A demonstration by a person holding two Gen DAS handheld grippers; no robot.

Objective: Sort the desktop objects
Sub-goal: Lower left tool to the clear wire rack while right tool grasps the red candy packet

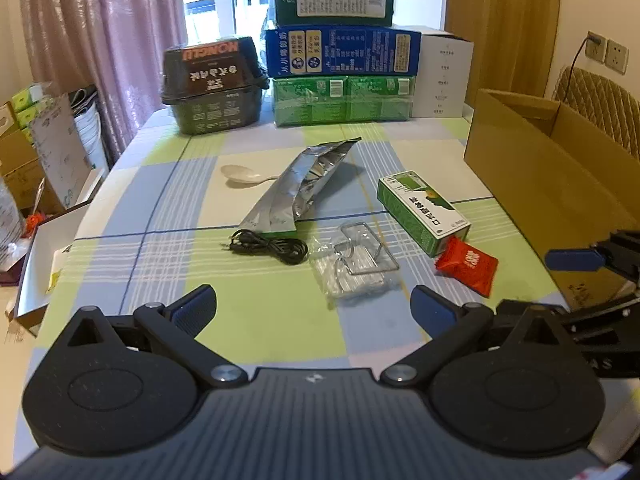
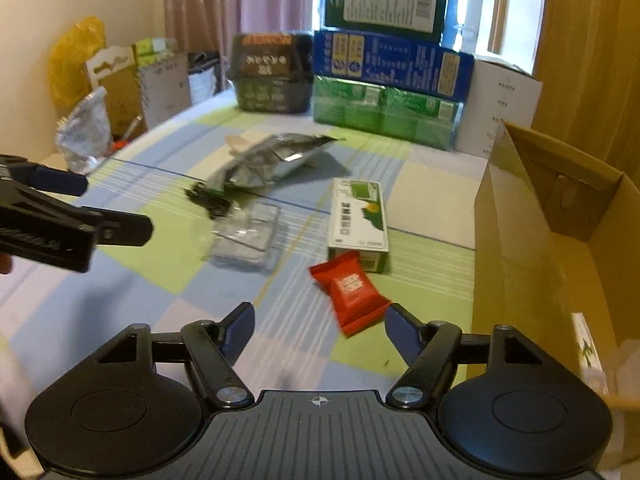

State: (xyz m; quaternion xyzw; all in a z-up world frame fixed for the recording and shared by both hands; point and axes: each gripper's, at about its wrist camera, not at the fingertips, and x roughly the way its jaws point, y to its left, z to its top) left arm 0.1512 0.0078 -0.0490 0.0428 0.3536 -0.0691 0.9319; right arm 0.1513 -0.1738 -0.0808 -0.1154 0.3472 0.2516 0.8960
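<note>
2 spread right fingers (image 2: 402,334) flank the red packet (image 2: 350,293), not touching.

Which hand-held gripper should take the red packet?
Right. The right hand-held gripper is open, with the red packet just ahead, beside the cardboard box. The left hand-held gripper faces the clear bag.

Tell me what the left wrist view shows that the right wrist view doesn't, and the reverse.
Only the left wrist view shows the wall sockets and the whole bowl of the white spoon, which is mostly hidden behind the foil pouch in the other.

Only the right wrist view shows the inside of the cardboard box and a yellow bag off the table.

Both show the foil pouch, black cable, clear packet, green-and-white box, red packet, and both grippers open: left gripper, right gripper.
</note>
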